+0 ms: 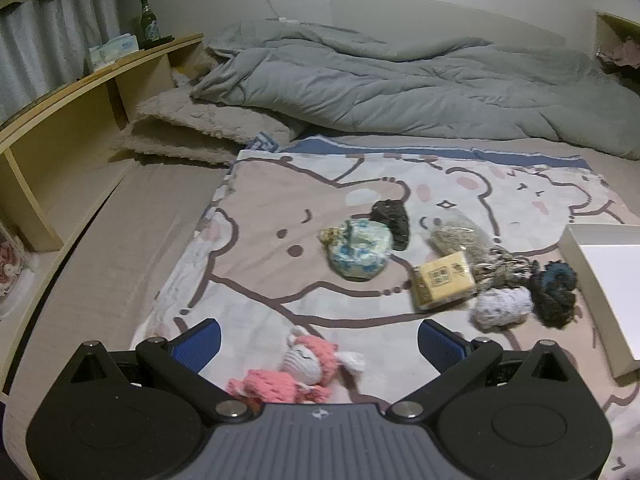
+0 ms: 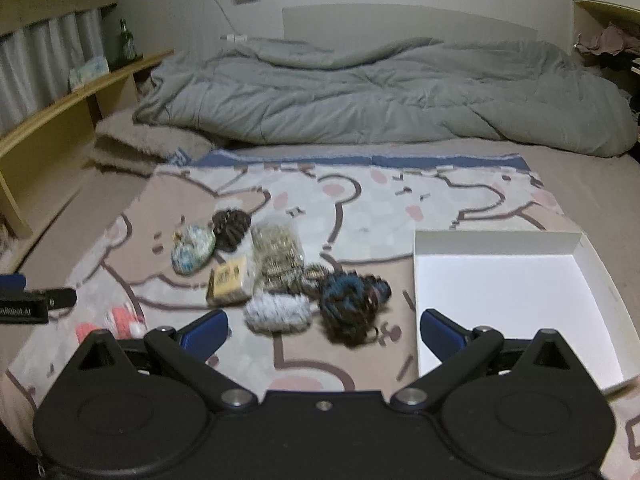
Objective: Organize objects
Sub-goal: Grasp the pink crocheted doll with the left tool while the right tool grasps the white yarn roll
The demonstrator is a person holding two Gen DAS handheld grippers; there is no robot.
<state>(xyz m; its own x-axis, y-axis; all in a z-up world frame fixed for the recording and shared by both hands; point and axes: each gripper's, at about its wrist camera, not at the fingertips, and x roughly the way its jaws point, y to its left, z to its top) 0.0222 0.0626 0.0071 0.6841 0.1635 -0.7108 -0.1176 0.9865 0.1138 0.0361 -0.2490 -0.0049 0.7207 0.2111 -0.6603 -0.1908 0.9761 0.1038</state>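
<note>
White box [image 2: 516, 300] interior in right view only; left view, its edge.

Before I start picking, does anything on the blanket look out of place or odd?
One thing: the pink knitted doll lies alone by the left gripper, apart from the main cluster. The white box is empty; nothing looks spilled or damaged.

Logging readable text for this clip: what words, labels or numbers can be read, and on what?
"nRobot.AI", start cut off by the picture's edge: on the left gripper, seen from the right wrist view.
Yellow packet: dark print, too blurred to read.
Green bottle label: too small to read.
Tissue pack on the shelf: blue print, unreadable.
Nothing else bears text.
</note>
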